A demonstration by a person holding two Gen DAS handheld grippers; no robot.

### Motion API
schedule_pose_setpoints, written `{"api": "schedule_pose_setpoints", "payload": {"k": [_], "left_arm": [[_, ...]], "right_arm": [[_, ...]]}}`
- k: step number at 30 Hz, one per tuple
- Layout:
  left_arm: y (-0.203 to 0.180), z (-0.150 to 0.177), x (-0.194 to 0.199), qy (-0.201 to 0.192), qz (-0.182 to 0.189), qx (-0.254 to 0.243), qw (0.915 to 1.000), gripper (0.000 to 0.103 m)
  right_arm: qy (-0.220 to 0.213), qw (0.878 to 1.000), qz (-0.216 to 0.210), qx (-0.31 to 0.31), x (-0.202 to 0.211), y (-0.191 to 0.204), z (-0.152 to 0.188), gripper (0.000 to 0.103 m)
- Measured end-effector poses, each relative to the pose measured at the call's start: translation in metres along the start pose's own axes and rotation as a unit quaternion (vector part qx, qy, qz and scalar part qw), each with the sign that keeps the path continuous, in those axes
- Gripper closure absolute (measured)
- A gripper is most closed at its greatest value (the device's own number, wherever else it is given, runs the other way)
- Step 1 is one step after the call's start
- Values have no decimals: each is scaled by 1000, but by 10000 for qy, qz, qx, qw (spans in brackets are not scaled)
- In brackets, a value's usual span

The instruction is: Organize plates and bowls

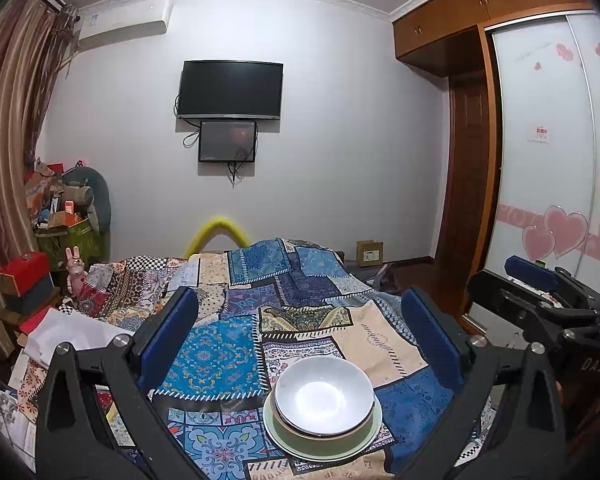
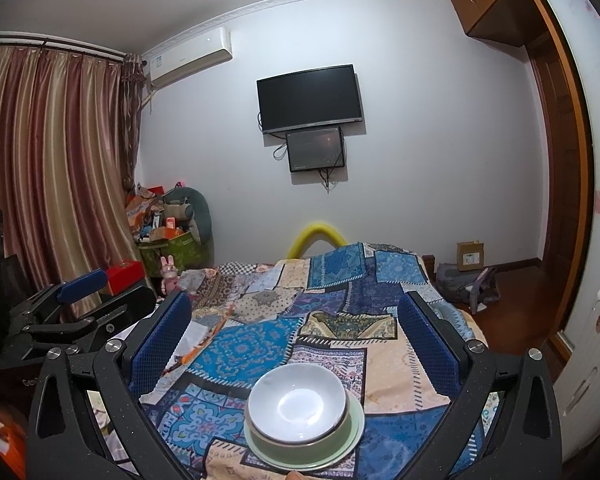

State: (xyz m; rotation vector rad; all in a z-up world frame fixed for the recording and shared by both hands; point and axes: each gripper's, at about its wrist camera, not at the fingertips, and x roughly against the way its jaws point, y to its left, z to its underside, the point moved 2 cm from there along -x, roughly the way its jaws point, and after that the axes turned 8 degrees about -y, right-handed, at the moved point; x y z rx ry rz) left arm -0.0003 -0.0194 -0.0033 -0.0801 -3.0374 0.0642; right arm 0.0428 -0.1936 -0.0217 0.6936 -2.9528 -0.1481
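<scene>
Plainly, "DAS" marks the right gripper [image 1: 548,292]; both it and the left gripper [image 1: 300,344] gape above the white bowl [image 1: 324,394].

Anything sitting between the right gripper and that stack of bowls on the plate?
Nothing visible. The right gripper is open, above the patchwork cloth, and the white bowl, green bowl and plate lie unobstructed before its fingers.

You see 2 evenly lit, sharp fisheye views: overhead light puts white glare in the bowl [image 1: 324,396] [image 2: 298,402], walls bow toward the dark vignetted corners, and shadows stay soft on the cloth [image 1: 216,356] [image 2: 240,350].
</scene>
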Motion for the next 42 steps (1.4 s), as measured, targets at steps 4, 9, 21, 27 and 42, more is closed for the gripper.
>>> {"api": "schedule_pose_setpoints", "payload": {"k": [4, 9, 21, 27, 42], "left_arm": [[0, 1, -2, 12, 13, 5, 10000, 0], [1, 2, -2, 32, 26, 12, 10000, 0], [3, 6, -7, 98, 143, 70, 9998, 0], [2, 6, -10, 171, 211, 51, 9996, 0], [2, 10, -13, 205, 170, 66, 9996, 0]], "right_arm": [[-8, 10000, 2, 32, 0, 1, 0, 0], [-8, 10000, -6, 22, 0, 1, 0, 0], [23, 10000, 12, 12, 0, -1, 0, 0], [42, 10000, 13, 0, -1, -3, 1, 0], [86, 10000, 3, 22, -2, -1, 4, 0]]}}
